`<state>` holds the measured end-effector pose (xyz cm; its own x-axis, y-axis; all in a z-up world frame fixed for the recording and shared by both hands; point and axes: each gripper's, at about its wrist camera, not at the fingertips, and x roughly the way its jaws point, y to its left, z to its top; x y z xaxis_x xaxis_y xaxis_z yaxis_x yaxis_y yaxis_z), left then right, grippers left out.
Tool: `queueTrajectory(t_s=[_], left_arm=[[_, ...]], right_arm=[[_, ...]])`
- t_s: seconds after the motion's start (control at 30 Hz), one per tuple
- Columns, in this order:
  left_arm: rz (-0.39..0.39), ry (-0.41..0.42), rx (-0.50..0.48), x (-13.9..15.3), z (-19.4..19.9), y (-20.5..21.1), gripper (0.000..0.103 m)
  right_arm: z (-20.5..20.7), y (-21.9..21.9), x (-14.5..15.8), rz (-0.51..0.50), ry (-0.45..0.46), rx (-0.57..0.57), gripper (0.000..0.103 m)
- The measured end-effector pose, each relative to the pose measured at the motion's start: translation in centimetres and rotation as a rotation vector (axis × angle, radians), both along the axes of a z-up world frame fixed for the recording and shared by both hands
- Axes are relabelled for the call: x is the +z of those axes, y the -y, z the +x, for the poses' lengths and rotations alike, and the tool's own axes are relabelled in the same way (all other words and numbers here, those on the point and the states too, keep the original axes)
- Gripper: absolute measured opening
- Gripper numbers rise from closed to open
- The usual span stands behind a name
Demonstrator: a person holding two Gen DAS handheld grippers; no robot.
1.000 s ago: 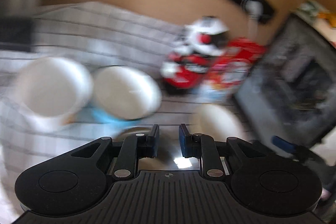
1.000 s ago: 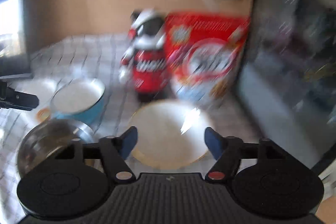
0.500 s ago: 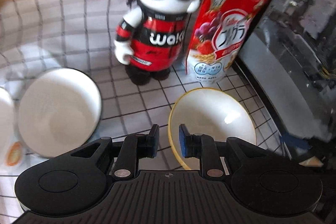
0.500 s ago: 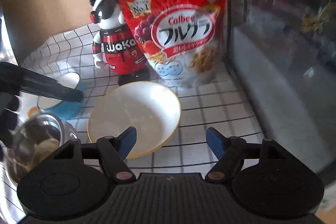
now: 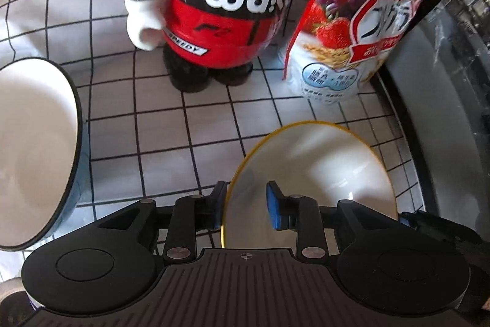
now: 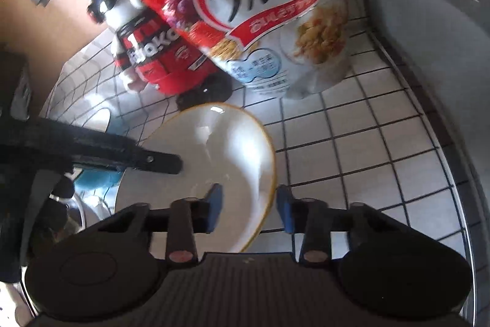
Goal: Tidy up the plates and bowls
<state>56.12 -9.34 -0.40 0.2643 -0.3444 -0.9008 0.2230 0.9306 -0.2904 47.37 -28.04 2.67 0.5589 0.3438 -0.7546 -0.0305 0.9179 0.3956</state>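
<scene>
A white bowl with a yellow rim [image 5: 318, 173] sits on the checked cloth; it also shows in the right wrist view [image 6: 214, 161]. My left gripper [image 5: 246, 206] is open, its jaws straddling the bowl's left rim. My right gripper [image 6: 248, 212] is open, its jaws straddling the bowl's right rim. A blue bowl with a white inside [image 5: 33, 149] stands to the left. The left gripper's finger [image 6: 122, 153] crosses the right wrist view over the bowl.
A red and white robot figure [image 5: 220, 8] and a red cereal bag [image 5: 361, 17] stand just behind the bowl. A grey appliance [image 5: 444, 81] borders the right side. A metal bowl [image 6: 76, 213] lies at the lower left of the right wrist view.
Both grippers have moved forward and down onto the yellow-rimmed bowl. The left jaws have opened wider; the right jaws have narrowed around the rim.
</scene>
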Motion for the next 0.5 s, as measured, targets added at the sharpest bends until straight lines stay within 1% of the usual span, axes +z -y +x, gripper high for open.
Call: queueTrajectory(t_s=[0.07, 0.13, 0.23, 0.4, 0.5], left_arm=[[0.008, -0.022, 0.011, 0.0, 0.0, 0.0, 0.030], [0.025, -0.052, 0.015, -0.1, -0.2, 0.3, 0.029], [0.048, -0.072, -0.020, -0.1, -1.2, 1.2, 0.029], [0.039, -0.109, -0.076, -0.2, -4.3, 2.9, 0.029], [0.033, -0.118, -0.089, -0.3, -5.8, 3.3, 0.029]], right_arm=[[0.1, -0.1, 0.2, -0.025, 0.005, 0.013, 0.026], [-0.2, 0.2, 0.2, -0.024, 0.000, 0.017, 0.025], [-1.3, 0.9, 0.5, -0.039, -0.007, 0.009, 0.025], [-4.5, 2.1, 0.9, -0.078, -0.017, -0.013, 0.025], [-6.0, 2.1, 1.0, -0.109, -0.023, -0.009, 0.025]])
